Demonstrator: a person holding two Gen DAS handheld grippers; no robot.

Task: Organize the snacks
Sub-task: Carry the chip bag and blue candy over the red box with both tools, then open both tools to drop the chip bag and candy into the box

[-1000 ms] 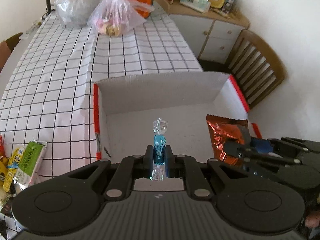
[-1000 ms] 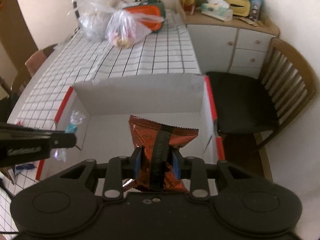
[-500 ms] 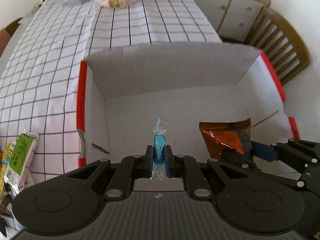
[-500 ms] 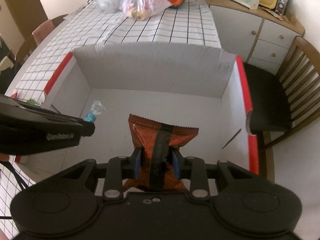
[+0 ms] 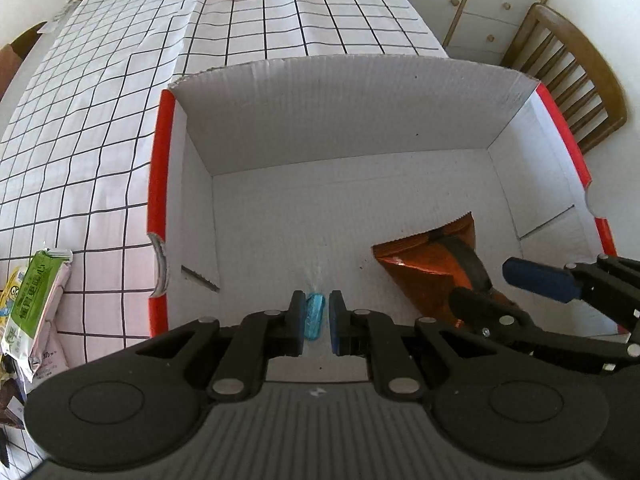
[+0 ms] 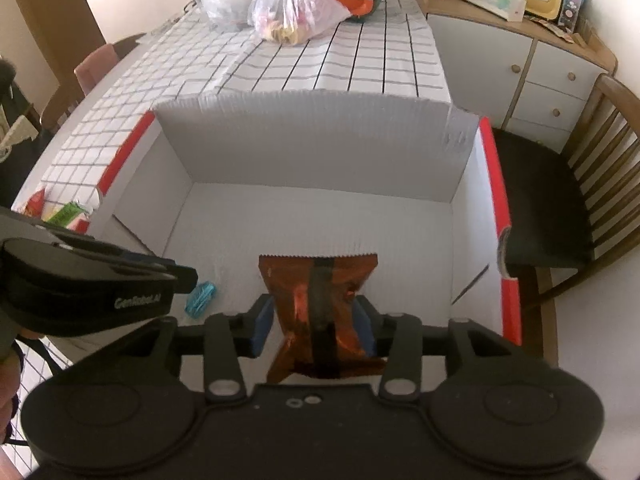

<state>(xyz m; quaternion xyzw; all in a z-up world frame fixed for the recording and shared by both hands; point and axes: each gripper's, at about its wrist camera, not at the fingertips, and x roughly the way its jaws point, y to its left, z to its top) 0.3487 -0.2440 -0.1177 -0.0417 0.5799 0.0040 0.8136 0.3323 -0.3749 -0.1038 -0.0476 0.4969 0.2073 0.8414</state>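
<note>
Down on the white floor of the open cardboard box (image 5: 352, 120) lie two snacks: a small blue wrapped candy (image 5: 314, 316) and, to its right, an orange foil snack packet (image 6: 320, 304) with a dark band down its middle. The candy's clear twisted end is faint and hard to make out. The left gripper (image 5: 316, 320) points steeply down with its jaws slightly parted either side of the candy, the pads clear of it. The right gripper (image 6: 314, 326) also tilts down; its jaws have just been opening and stand narrowly apart around the packet, whose lower end they hide. The left gripper's side reads "GenRobot.AI". A green packet (image 5: 34, 300) with unreadable print lies on the checked tablecloth (image 5: 100, 100), partly cut off.
</note>
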